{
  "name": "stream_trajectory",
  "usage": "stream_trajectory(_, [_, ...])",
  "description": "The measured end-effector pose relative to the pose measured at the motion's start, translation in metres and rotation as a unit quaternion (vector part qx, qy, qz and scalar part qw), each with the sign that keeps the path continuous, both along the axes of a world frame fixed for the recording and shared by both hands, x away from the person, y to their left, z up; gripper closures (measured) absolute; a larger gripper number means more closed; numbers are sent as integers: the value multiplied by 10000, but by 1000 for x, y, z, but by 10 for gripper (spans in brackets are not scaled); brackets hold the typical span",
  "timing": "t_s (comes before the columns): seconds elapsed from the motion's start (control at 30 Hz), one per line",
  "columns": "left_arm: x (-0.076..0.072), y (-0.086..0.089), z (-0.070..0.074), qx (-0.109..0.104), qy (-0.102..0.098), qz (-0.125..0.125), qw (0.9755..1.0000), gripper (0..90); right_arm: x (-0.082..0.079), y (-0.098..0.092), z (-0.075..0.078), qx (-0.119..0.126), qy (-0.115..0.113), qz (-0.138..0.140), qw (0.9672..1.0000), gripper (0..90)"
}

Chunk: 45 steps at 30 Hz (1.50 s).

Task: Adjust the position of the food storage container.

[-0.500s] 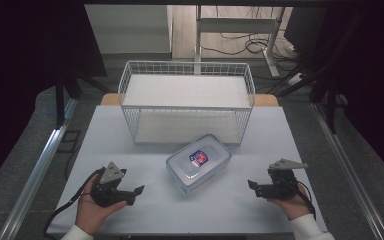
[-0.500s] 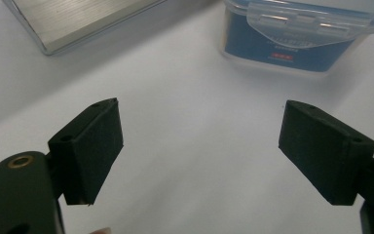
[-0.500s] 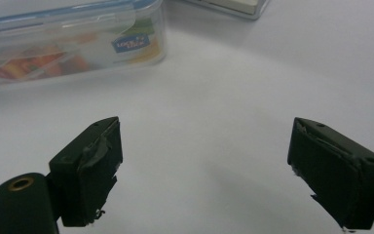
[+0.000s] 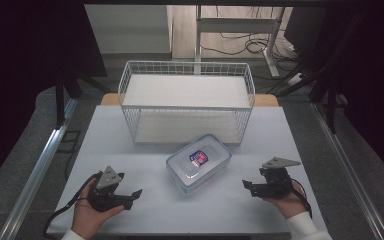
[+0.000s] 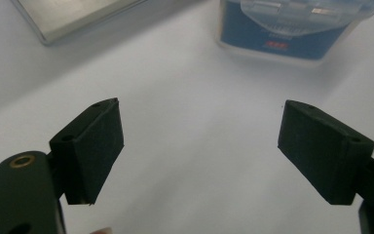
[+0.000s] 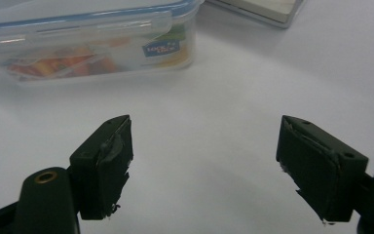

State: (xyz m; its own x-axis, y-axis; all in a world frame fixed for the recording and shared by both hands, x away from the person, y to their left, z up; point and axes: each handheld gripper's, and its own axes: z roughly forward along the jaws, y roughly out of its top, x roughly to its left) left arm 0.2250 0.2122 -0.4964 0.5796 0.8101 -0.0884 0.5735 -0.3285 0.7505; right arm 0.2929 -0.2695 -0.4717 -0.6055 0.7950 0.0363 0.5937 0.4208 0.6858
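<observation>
Two black two-jaw grippers, one in each hand, rest low on the white table [image 4: 145, 220]. Near the lower left of the high view, the left gripper [image 4: 130, 196] has its jaws spread wide with nothing between them; at lower right, the right gripper [image 4: 250, 187] is equally wide and empty. Between them, at centre, lies a clear rectangular plastic food container with a blue-edged snap lid [image 4: 198, 163], turned diagonally, apart from both tools. Both grippers point inward at it, probably readying a two-sided grasp. Just behind it stands a white wire basket [image 4: 187, 70], likely its destination.
</observation>
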Motion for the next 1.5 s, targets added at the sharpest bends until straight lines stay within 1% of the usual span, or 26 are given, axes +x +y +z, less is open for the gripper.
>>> stream_trajectory(0.03, [1,2,0,70,34,52,10000,163,1,1,0,-9,24,7,10000,213])
stream_trajectory(0.07, [1,2,0,70,34,52,10000,160,1,2,-1,-17,29,21,10000,215])
stream_trajectory(0.13, [3,4,-1,308,-54,109,9995,167,3,2,-2,-26,47,27,10000,223])
stream_trajectory(0.2, [3,4,-2,348,-43,92,9993,166,5,1,-3,-9,47,38,10000,237])
stream_trajectory(0.4, [2,1,-3,341,30,14,9994,166,6,0,-1,10,64,35,10000,272])
stream_trajectory(0.53, [1,2,-2,265,18,26,9996,166,5,3,-1,-42,62,110,9999,282])
stream_trajectory(0.57, [1,2,-1,236,21,23,9997,166,5,3,-1,-61,76,136,9999,296])
stream_trajectory(0.63, [1,2,-1,165,58,5,9998,167,6,4,0,-60,90,144,9998,308])
stream_trajectory(0.7, [1,1,-1,143,76,-7,9999,167,7,4,0,-67,83,149,9998,314])
stream_trajectory(0.8, [2,0,-1,59,109,-36,9999,168,10,5,4,-77,45,107,9999,335])
stream_trajectory(0.87, [1,0,-1,38,116,-43,9999,168,13,7,9,-76,22,82,9999,355])
stream_trajectory(0.9, [1,0,-1,27,123,-51,9999,168,18,9,14,-53,-19,50,10000,380])
stream_trajectory(0.93, [1,0,-1,27,123,-51,9999,168,18,9,14,-53,-19,50,10000,380])
stream_trajectory(1.0, [1,0,-1,2,127,-71,9999,168,23,11,19,-56,-52,-2,10000,417])
stream_trajectory(1.03, [1,0,-1,-11,131,-80,9999,169,26,12,21,-76,-88,17,9999,436])
stream_trajectory(1.07, [1,0,-1,-9,140,-91,9999,168,32,16,24,-102,-80,63,9999,500])
stream_trajectory(1.1, [1,0,-1,-9,140,-91,9999,169,32,16,24,-102,-80,63,9999,500])
stream_trajectory(1.2, [1,-1,-2,2,156,-97,9998,168,43,22,25,-120,-11,183,9998,564])
stream_trajectory(1.27, [0,-1,-2,15,161,-105,9998,168,51,26,25,-175,41,209,9996,604])
stream_trajectory(1.3, [0,-2,-3,22,174,-111,9998,168,60,30,24,-195,114,236,9995,643])
stream_trajectory(1.33, [0,-2,-3,22,174,-111,9998,168,60,30,24,-195,114,236,9995,643])
stream_trajectory(1.37, [0,-2,-3,17,189,-114,9998,168,68,35,23,-287,121,260,9992,701])
stream_trajectory(1.4, [1,-3,-4,27,199,-128,9997,168,73,38,22,-316,111,260,9991,738])
stream_trajectory(1.43, [1,-3,-4,27,199,-128,9997,168,73,38,22,-316,111,260,9991,738])
stream_trajectory(1.5, [1,-4,-4,33,214,-131,9997,168,82,43,21,-343,68,255,9991,823])
